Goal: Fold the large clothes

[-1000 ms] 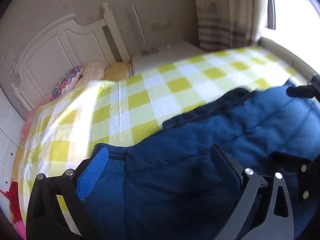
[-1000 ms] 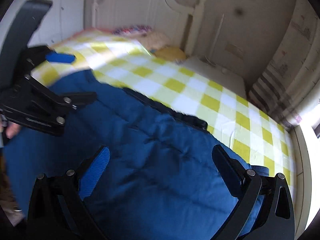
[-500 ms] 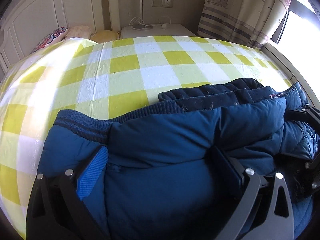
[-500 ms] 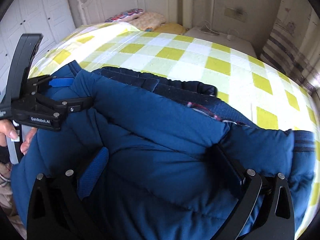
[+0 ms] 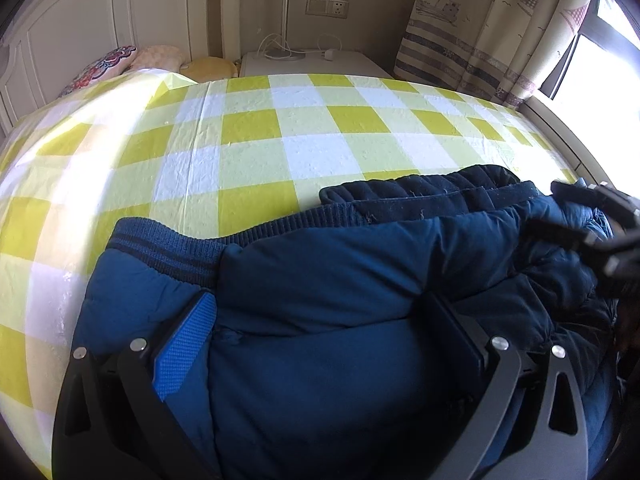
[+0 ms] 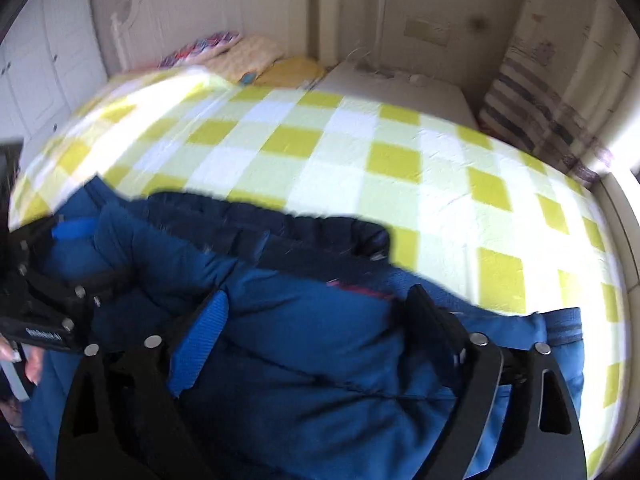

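A large blue padded jacket [image 5: 360,280] lies folded on the near part of a bed with a yellow and white checked sheet [image 5: 312,144]. Its ribbed hem [image 5: 168,248] and dark collar [image 5: 420,196] face the headboard. My left gripper [image 5: 320,320] is open, its fingers set wide over the jacket's left part. My right gripper [image 6: 316,316] is open over the jacket's right part [image 6: 320,360]. Each gripper shows in the other's view, the right one [image 5: 592,220] at the right edge and the left one [image 6: 52,280] at the left edge.
A white headboard [image 5: 100,32] and pillows [image 5: 152,60] stand at the far end of the bed. A white bedside table [image 5: 312,60] with a cable sits beside a patterned curtain [image 5: 480,28] and a bright window [image 5: 600,52]. White wardrobe doors [image 6: 36,80] stand at the left.
The jacket's near part has been brought over toward the headboard and laid down doubled. Both grippers have since drawn back slightly, and the right view is blurred by motion.
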Demonstrator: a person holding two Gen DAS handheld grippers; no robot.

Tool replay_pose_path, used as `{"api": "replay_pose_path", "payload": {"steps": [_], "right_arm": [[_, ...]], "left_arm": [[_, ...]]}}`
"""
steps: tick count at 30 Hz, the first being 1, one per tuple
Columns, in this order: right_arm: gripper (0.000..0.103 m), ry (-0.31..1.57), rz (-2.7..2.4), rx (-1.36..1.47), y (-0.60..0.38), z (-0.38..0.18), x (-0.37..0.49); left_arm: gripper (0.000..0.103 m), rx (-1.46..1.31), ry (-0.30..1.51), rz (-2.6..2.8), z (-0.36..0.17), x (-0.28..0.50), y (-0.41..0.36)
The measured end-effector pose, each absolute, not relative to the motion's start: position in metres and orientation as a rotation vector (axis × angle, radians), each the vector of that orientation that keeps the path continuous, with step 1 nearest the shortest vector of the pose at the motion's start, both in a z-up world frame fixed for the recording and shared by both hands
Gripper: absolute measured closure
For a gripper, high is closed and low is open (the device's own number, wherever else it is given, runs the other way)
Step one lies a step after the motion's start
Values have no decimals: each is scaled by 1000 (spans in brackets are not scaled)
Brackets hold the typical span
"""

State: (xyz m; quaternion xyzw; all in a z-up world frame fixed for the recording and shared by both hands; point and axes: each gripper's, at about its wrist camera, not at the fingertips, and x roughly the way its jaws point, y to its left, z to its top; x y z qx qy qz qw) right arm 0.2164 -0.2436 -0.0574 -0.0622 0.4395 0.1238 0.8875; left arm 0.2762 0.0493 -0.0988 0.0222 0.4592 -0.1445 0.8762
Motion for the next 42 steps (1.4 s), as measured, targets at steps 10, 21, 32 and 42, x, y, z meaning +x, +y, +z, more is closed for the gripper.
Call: {"api": "replay_pose_path", "payload": {"steps": [10,21,32,42], "right_arm": [[16,993,145,156,-360,-91,242],[15,941,176,234,-367,-92,233],[15,927,189,277,-374,-94,231],[13,945,178,246,-368,-94,233]], "left_arm": [[2,43,969,-305,-98,277,48],[3,143,895,-355,-65,266,-52],[2,141,873,-219,-67,284,13],[2,-84,965,-214,-94,307,89]]}}
